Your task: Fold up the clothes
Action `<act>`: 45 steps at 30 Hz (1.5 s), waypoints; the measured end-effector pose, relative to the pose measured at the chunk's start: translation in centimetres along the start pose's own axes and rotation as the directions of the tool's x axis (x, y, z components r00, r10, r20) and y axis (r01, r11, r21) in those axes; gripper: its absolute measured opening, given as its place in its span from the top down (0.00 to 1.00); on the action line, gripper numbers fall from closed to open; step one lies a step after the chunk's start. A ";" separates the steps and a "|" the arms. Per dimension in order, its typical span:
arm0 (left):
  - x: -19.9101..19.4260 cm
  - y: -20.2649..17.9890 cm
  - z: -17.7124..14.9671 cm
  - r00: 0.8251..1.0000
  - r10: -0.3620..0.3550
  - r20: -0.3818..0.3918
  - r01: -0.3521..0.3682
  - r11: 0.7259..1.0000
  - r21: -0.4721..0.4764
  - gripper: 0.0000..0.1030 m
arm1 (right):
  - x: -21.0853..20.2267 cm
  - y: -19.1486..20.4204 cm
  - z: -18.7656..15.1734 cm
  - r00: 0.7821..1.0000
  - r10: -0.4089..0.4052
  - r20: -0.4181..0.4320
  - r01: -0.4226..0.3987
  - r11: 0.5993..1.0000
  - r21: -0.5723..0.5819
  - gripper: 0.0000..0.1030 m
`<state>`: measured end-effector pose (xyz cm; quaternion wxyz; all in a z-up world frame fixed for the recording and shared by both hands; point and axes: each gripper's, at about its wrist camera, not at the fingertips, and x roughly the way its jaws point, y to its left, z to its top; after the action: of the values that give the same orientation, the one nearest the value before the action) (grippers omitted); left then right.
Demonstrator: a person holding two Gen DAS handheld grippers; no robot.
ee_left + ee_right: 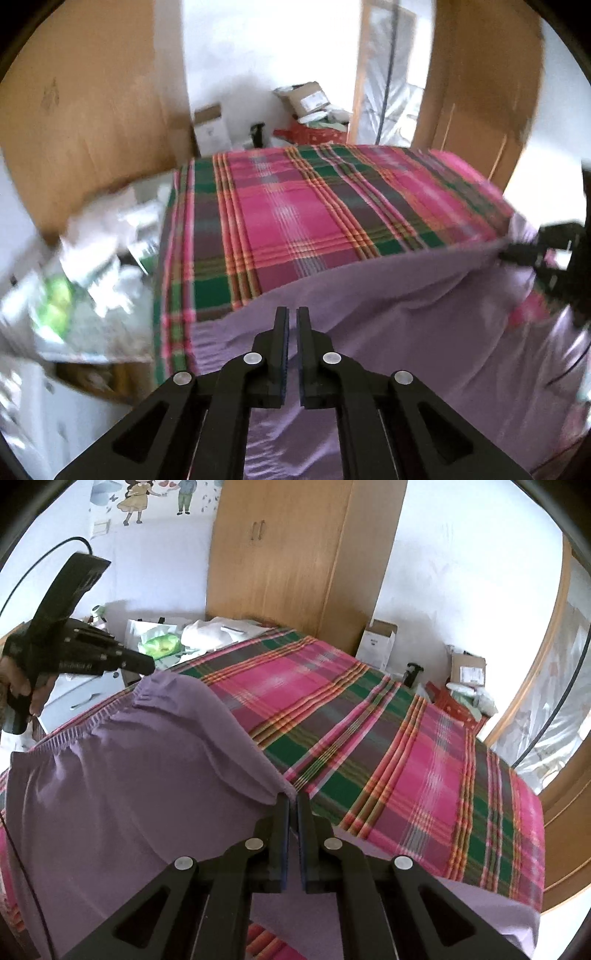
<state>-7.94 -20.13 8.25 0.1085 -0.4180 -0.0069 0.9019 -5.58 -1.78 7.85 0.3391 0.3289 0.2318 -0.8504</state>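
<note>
Right wrist: both tools, L & R, pinch purple garment edge over plaid bed.

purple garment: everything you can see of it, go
The purple garment is plain, thin matte fabric with a gathered elastic band along one edge. It is spread and lifted over the plaid bedcover, sagging in soft folds between both tools: the left tool pinches the band end, the right tool grips the opposite edge.
</note>
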 end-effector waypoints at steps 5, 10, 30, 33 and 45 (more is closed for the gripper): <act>1.2 2.0 0.7 1.000 0.027 -0.016 -0.028 0.996 -0.087 0.86 | 1.3 -0.1 -0.5 0.999 0.009 -0.035 -0.009 1.000 0.003 0.96; 2.7 2.4 1.1 0.999 0.010 -0.034 -0.011 0.999 -0.036 0.65 | 2.7 -0.4 -0.8 0.996 0.048 -0.071 -0.046 0.998 0.031 0.96; 7.0 2.4 -0.5 0.986 -0.026 -0.165 0.051 0.988 0.147 0.64 | 6.2 0.5 0.5 0.983 0.149 -0.106 -0.149 0.989 0.002 0.84; 6.7 2.4 -0.7 0.984 -0.035 -0.172 0.064 0.984 0.165 0.64 | 7.2 1.4 1.4 0.980 0.167 -0.112 -0.171 0.985 -0.033 0.80; 4.3 2.6 -1.4 0.991 -0.031 -0.132 0.054 0.983 0.175 0.64 | 6.7 3.3 1.6 0.975 0.218 -0.038 -0.221 0.969 -0.114 0.97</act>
<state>-10.09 -21.94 3.87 0.1647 -0.4638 0.0718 0.8675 -7.52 -7.74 3.55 0.4471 0.3428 0.2478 -0.7882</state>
